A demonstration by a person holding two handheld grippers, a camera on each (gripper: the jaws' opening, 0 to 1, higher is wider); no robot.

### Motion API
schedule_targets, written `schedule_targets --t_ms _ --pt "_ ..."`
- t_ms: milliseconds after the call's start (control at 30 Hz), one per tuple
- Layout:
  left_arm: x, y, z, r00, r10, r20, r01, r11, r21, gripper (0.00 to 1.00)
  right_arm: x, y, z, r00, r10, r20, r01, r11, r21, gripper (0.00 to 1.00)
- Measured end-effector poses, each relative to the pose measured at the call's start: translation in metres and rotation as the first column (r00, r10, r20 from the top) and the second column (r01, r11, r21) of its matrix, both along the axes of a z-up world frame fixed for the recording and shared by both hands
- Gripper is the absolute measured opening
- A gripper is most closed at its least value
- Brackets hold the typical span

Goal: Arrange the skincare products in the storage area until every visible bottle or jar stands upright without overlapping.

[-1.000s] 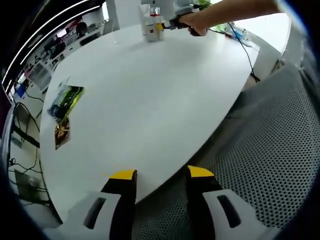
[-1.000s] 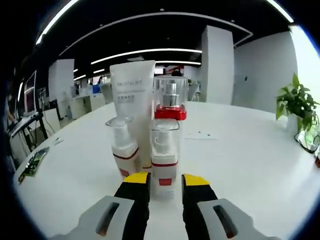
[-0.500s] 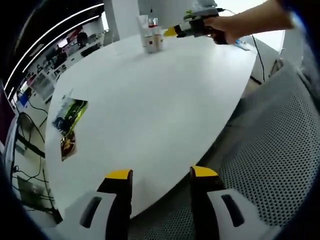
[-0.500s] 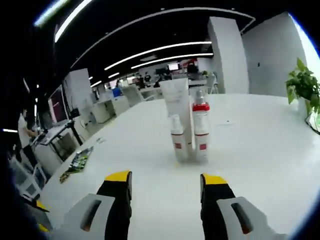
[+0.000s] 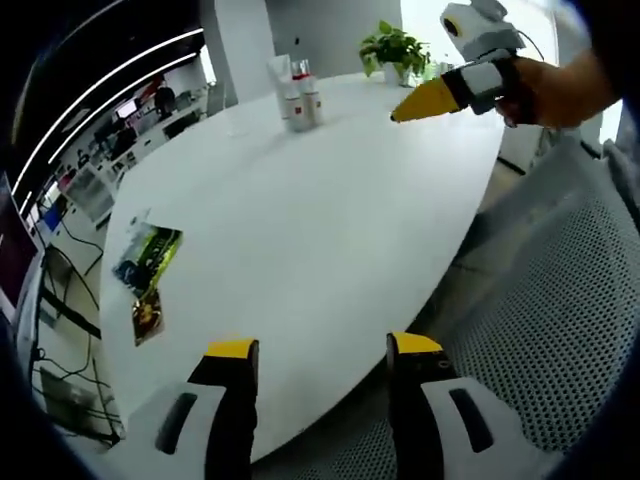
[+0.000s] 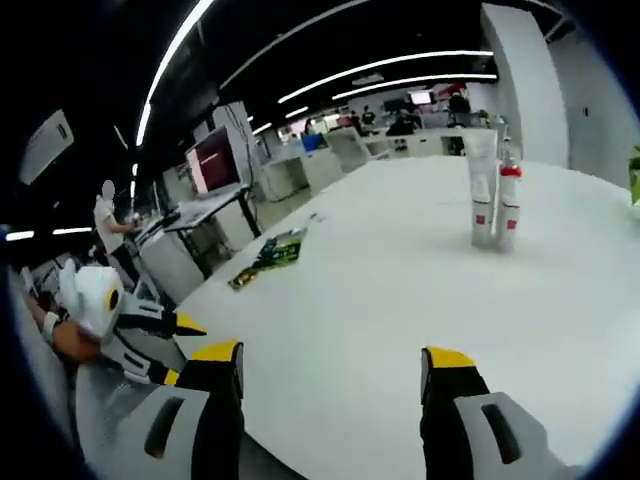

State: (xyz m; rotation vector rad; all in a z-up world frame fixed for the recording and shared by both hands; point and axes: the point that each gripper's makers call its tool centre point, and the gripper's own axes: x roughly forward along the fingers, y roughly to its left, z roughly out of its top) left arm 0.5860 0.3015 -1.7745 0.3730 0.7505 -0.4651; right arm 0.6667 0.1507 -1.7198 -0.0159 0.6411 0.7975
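Skincare bottles [image 6: 494, 203] are seen standing upright in a tight cluster at the far side of a white table [image 5: 300, 210], a tall tube [image 5: 277, 75] behind them. The left gripper [image 5: 322, 352] is held wide apart at the near table edge, gripping nothing. The right gripper [image 6: 335, 358] is likewise spread wide and empty, well apart from the bottles. Leaflets [image 5: 146, 260] lie at the left of the table, a potted plant [image 5: 393, 47] beyond it.
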Motion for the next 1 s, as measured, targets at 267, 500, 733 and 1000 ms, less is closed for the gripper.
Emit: schedule_targets --t_ms 267,500,733,1000 --pt "0.006 0.003 0.01 0.998 0.039 0.044 -0.037 0.999 -0.037 0.5 -0.004 -0.005 -0.012 0.993 0.031 0.115 -0.007 0.978 -0.207 0.65" --pt "0.004 -0.005 0.01 0.999 0.011 0.042 -0.009 0.999 -0.052 0.49 -0.004 -0.012 -0.015 0.984 -0.008 0.177 0.049 0.972 -0.232 0.64" --pt "0.006 -0.009 0.017 0.998 0.004 0.062 0.001 0.997 -0.079 0.51 -0.003 -0.018 -0.02 0.985 -0.02 0.174 0.067 0.962 -0.265 0.6" --pt "0.017 -0.006 0.033 0.996 0.071 0.049 -0.06 0.977 -0.202 0.61 -0.002 -0.018 -0.021 0.985 -0.008 0.173 0.055 0.961 -0.271 0.58"
